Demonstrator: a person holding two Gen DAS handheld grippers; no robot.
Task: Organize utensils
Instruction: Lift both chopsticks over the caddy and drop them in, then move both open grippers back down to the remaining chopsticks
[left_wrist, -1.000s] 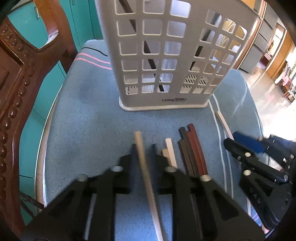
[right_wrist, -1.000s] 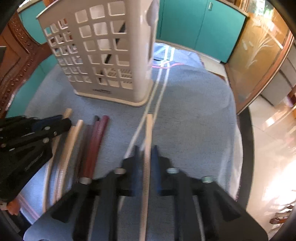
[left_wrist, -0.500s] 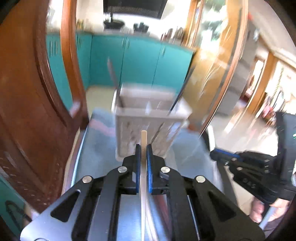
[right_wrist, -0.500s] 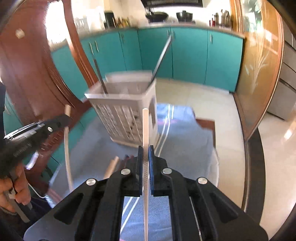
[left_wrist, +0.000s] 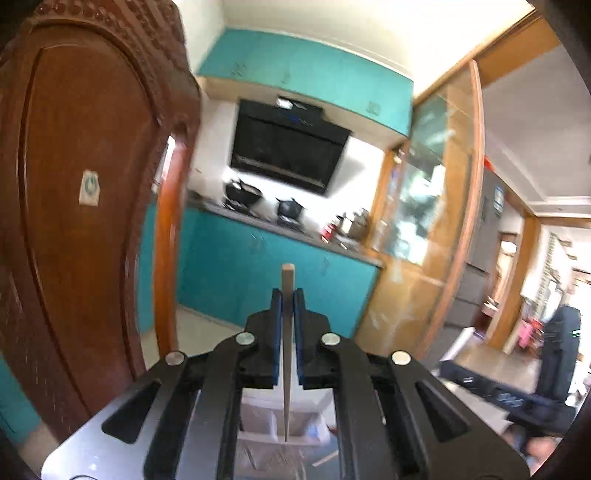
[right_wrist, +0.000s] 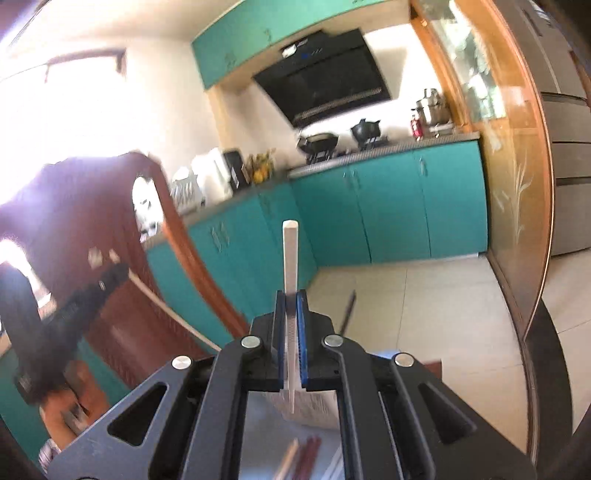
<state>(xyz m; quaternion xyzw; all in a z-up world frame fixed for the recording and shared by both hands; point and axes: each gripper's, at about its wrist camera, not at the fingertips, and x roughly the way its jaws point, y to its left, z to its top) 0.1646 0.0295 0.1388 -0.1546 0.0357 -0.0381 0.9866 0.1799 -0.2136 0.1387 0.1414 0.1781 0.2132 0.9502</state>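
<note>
Left claw (left_wrist: 287, 306) is clamped on a beige chopstick (left_wrist: 287, 280). Right claw (right_wrist: 291, 310) is clamped on a white chopstick (right_wrist: 290, 254), above the basket (right_wrist: 314, 406).

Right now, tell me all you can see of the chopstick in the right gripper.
The white chopstick is a slim, squared stick, plastic by its look, with a blunt thick end pointing up and away and a tapered end running back under the right gripper. The fingers clamp it mid-length. Nothing else touches it.

chopstick (right_wrist: 290, 254): pale, matt | chair (left_wrist: 88, 206): carved wood, glossy | cabinets (right_wrist: 388, 206): teal, smooth
</note>
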